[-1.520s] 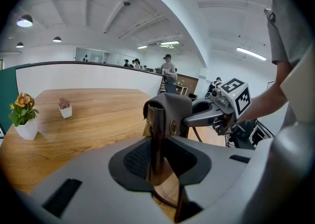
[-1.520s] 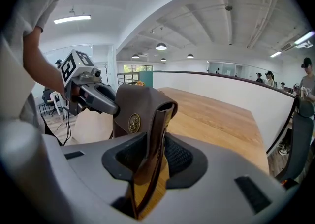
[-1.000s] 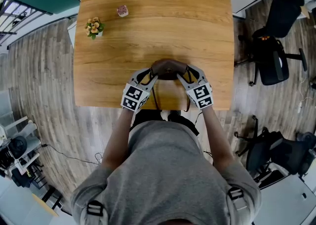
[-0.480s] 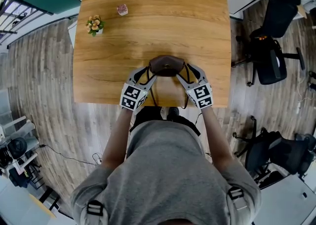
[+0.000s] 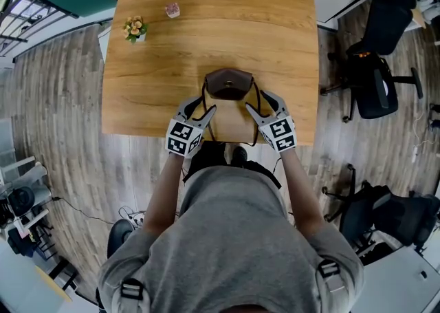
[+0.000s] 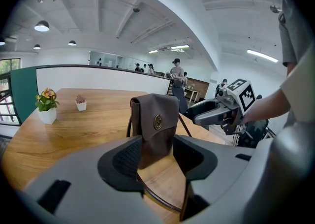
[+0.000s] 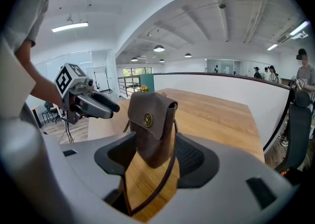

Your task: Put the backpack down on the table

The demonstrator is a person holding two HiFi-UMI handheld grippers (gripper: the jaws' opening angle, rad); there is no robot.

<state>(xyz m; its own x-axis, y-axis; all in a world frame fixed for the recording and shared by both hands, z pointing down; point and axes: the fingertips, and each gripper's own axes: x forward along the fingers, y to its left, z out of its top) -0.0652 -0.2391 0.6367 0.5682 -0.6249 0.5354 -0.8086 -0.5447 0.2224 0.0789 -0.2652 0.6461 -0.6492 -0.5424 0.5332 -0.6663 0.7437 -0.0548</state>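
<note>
since the small brown leather backpack [image 5: 229, 84] stands on the wooden tabletop [image 5: 172, 50] just ahead of the left gripper [image 5: 203, 108] and right gripper [image 5: 256, 106], whose jaws have just been opening and hold nothing, the release looks done and backing clear of its straps comes next.

Light wooden table [image 5: 172, 64]. Small brown leather backpack [image 5: 229, 84] stands near its front edge; thin straps trail back toward person. Left gripper [image 5: 199, 109] and right gripper [image 5: 258, 107] flank backpack, tips just short of it, pads off it. Left jaws just opened wide; right jaws opened too, then closed a touch. Potted yellow flowers [image 5: 135, 29] and small pink-topped pot [image 5: 172, 9] stand well apart at far left. Black office chairs [image 5: 379, 88] stand right of table.
</note>
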